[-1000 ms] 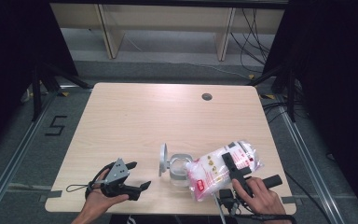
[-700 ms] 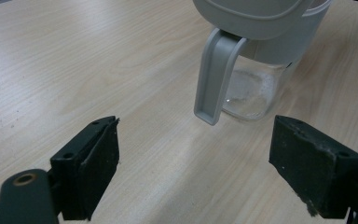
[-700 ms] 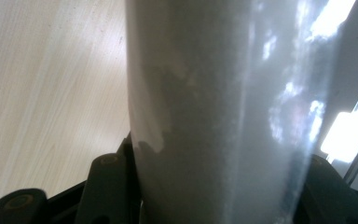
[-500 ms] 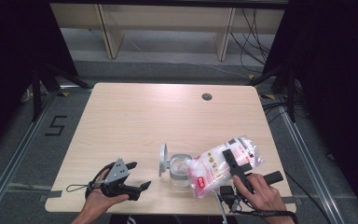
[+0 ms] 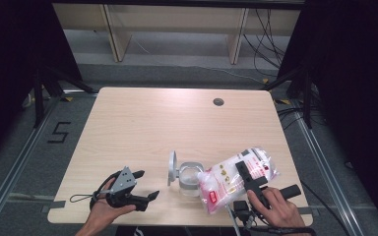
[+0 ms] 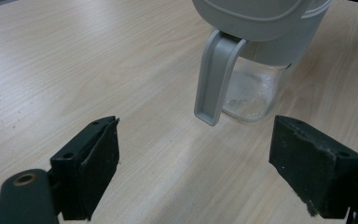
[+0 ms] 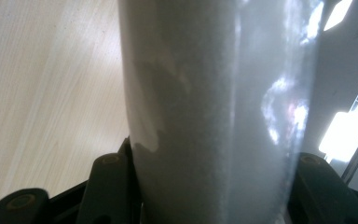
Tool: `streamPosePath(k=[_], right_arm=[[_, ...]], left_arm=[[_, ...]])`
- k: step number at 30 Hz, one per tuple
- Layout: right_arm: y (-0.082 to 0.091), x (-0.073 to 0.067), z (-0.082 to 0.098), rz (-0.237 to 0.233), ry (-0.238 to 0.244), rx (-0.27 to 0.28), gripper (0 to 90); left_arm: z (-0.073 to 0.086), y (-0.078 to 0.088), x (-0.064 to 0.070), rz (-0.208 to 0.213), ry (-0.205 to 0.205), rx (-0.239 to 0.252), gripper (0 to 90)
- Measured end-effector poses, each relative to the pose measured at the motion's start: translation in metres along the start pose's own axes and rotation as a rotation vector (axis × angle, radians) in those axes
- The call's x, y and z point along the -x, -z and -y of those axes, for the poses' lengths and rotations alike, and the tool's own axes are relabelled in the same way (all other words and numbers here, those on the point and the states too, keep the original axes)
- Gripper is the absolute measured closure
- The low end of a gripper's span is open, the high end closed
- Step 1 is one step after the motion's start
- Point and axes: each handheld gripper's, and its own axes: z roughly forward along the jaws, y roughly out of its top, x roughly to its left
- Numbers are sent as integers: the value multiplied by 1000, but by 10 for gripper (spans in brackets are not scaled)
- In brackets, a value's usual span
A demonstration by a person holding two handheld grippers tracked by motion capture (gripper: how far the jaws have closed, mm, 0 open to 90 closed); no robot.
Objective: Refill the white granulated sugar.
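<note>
Gripping a clear plastic bag (image 5: pixel 236 178) of white grains, the right gripper (image 5: pixel 248 174) sits at about 5 o'clock on the table (image 5: pixel 177 123), held by the person's right hand (image 5: pixel 275 209) at the near edge. Its 2 black jaws press on either side of the bag, which the right gripper view shows rising between them as a pale, grainy column (image 7: pixel 214 112) with glare on its plastic. From above, the bag lies tilted, its red-labelled lower end (image 5: pixel 216 195) toward 6 o'clock and its upper end toward 3 o'clock, and its left side touches or overlaps the rim of a jar (image 5: pixel 189 177).

At about 7 o'clock, the left gripper (image 5: pixel 145 186) rests in the person's left hand (image 5: pixel 103 211), a grey 3-cornered plate (image 5: pixel 124 179) on top and a cable (image 5: pixel 86 196) looping beside it. Its jaws stand wide apart with nothing between them, pointing toward 3 o'clock at the jar. The left gripper view shows bare wood between the 2 pads (image 6: pixel 98 163) and, beyond them, the jar's clear glass base (image 6: pixel 251 93) under a grey collar, with a grey clasp (image 6: pixel 216 79) hanging down its side.

The jar stands near 6 o'clock between the 2 grippers, its grey lid (image 5: pixel 171 168) swung open on the 9 o'clock side. A small dark round hole (image 5: pixel 218 102) marks the tabletop near 1 o'clock.
</note>
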Motion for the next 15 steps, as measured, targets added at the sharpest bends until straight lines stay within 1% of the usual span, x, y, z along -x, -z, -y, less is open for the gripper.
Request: streamPosePath(k=[1, 2, 3, 4, 5, 6, 7, 8, 9, 10, 11, 12, 13, 14, 15], right_arm=[[0, -2, 0, -9, -25, -8, 526], [0, -2, -1, -3, -32, -6, 526], [-2, 0, -2, 3, -1, 9, 526], [-3, 0, -2, -1, -7, 7, 527], [-5, -1, -2, -4, -26, 5, 527], [-6, 0, -3, -1, -14, 15, 527], [-8, -1, -3, -1, -35, 11, 528], [-10, 2, -3, 2, 5, 21, 528], [-11, -1, -3, -7, -48, 3, 529], [-12, 2, -3, 0, -19, 11, 529], [-13, 2, -2, -4, -25, 11, 529], [-14, 2, -2, -2, -22, 13, 530], [-14, 2, -1, -5, -31, 10, 530], [-14, 2, 0, -4, -29, 8, 531], [-14, 2, 2, -8, -23, 3, 531]], left_arm=[[0, 0, 1, -2, 3, 1, 156], [0, 0, 1, -1, 5, -1, 156], [0, 0, 1, 0, 5, -1, 156], [0, 0, 1, -3, 0, -5, 156], [0, 0, 1, -3, 1, -5, 156], [0, 0, 1, -3, 1, -5, 156], [0, 0, 1, -2, 1, -4, 156], [0, 0, 1, -2, 2, -4, 156], [0, 0, 0, 0, 0, -5, 156], [0, 0, 1, 1, 1, -7, 155], [0, 0, 0, 1, -1, -7, 156], [0, -1, 1, 2, 11, -6, 156], [0, -1, 1, 3, 10, -6, 156], [0, -1, 2, 4, 17, 0, 156], [0, -1, 2, 3, 12, -1, 156]])
